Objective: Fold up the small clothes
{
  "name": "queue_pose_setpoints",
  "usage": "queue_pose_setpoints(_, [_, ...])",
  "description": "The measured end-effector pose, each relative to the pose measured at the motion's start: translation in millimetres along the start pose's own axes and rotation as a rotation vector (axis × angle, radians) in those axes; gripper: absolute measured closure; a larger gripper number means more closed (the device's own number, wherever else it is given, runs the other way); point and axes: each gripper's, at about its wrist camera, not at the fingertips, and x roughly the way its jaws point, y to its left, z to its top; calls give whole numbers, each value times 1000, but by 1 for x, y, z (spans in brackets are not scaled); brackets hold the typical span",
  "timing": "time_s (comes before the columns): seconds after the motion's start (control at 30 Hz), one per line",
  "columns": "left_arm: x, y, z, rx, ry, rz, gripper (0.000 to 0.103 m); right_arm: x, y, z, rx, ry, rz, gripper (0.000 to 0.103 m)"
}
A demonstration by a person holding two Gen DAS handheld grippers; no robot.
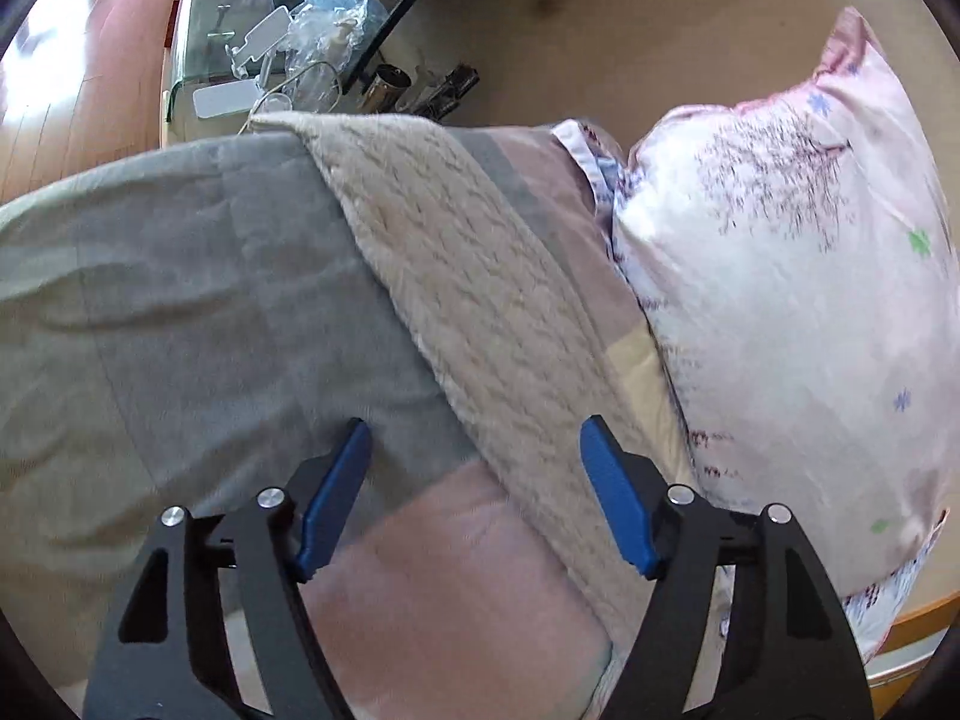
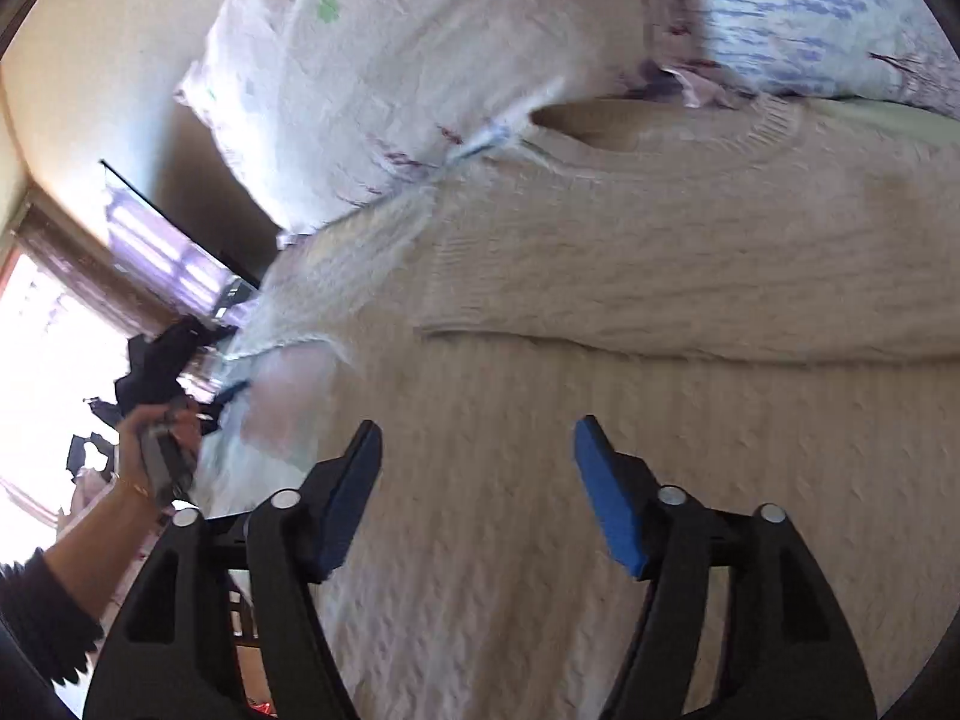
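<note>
Looking down over a bed point(image 1: 180, 276) covered in grey and pink patchwork bedding, we see a cream cable-knit sweater point(image 2: 600, 420) spread flat across it. In the right wrist view the sweater fills most of the picture, its neck opening toward the top, just below a large floral pillow point(image 2: 390, 60). In the left wrist view the same sweater point(image 1: 456, 276) shows as a cream band running diagonally across the bedding, with the pillow point(image 1: 780, 300) lying along its right side.

Our left gripper point(image 1: 474, 438) hovers above the bedding and the sweater's edge, its blue-padded fingers point(image 1: 336, 498) spread wide and holding nothing. Our right gripper point(image 2: 477, 438) hangs over the sweater's body, fingers point(image 2: 606, 498) likewise spread apart and empty.

At the left of the right wrist view, a hand point(image 2: 144, 438) grips the other tool's handle. Beyond the bed stands a glass tabletop point(image 1: 252, 30) with clutter.
</note>
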Motion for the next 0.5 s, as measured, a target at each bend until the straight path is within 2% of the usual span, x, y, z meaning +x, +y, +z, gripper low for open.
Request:
queue_pose_setpoints(0.07, [6,3,22,-15,-14,0,35,-11,-19,2,33,-12,-75,27])
queue_pose_setpoints(0.17, [12,10,50,-64,-39,-9,39,-37,-62,-4,170,-46,-156,25])
queue_pose_setpoints(0.23, [18,17,68,-110,-46,-2,54,-51,-88,-7,262,-70,-193,25])
queue_pose_setpoints(0.27, [20,20,75,-129,-51,1,57,-57,-97,-10,291,-83,-209,25])
queue_pose_setpoints(0.37, [25,23,91,-150,-44,24,79,-66,-100,-25,307,-89,-236,25])
queue_pose_setpoints(0.4, [26,21,94,-140,-41,40,93,-66,-97,-31,304,-85,-238,25])
queue_pose_setpoints(0.47, [23,-1,94,-49,-58,85,95,-66,-97,-34,290,-74,-240,25])
queue_pose_setpoints(0.5, [18,-20,89,36,-73,97,95,-65,-93,-35,284,-74,-241,25])
